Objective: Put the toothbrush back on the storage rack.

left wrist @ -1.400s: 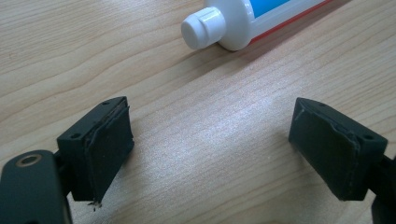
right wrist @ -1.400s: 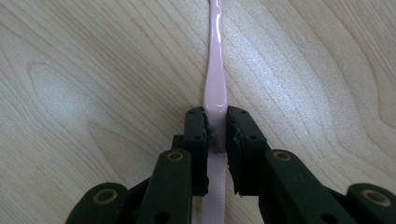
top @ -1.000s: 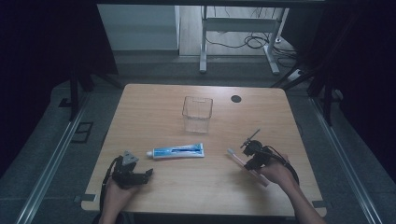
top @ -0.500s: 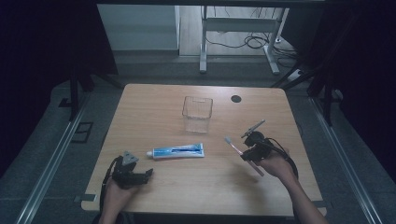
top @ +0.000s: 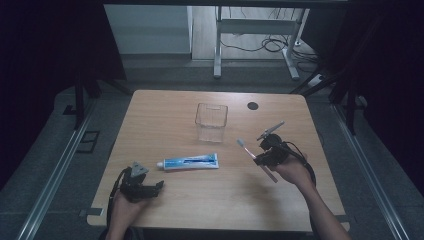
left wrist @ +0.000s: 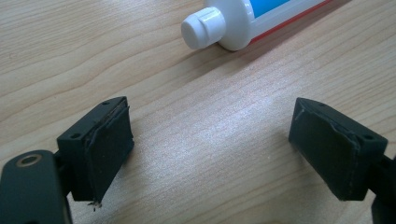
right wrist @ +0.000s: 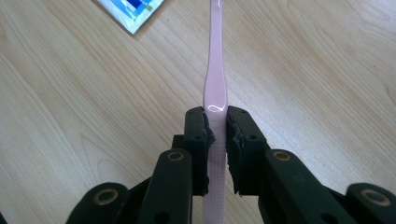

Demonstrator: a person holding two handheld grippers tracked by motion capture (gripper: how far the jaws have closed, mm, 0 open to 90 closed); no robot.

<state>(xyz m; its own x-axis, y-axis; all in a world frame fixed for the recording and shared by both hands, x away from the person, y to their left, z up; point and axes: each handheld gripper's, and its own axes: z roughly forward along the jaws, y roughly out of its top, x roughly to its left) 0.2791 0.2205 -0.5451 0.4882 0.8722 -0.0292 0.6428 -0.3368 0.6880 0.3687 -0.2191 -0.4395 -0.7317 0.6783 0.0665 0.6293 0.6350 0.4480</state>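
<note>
A pink toothbrush (top: 248, 151) (right wrist: 216, 74) is held off the table, its head pointing toward the clear cup (top: 211, 121). My right gripper (top: 264, 158) (right wrist: 216, 126) is shut on its handle at the table's right side. A white and blue toothpaste tube (top: 190, 161) lies flat mid-table, its white cap (left wrist: 202, 28) toward the left. My left gripper (top: 150, 189) (left wrist: 210, 149) rests near the front left edge, open, with bare wood between its pads and the cap just ahead of it.
The wooden table (top: 165, 115) has a round black grommet (top: 253, 105) at the back right. Behind the table stand desk legs and cables on the floor. Dark curtains flank both sides.
My right gripper has lifted the toothbrush and carried it left and toward the cup. The left gripper and the toothpaste tube have stayed put.
</note>
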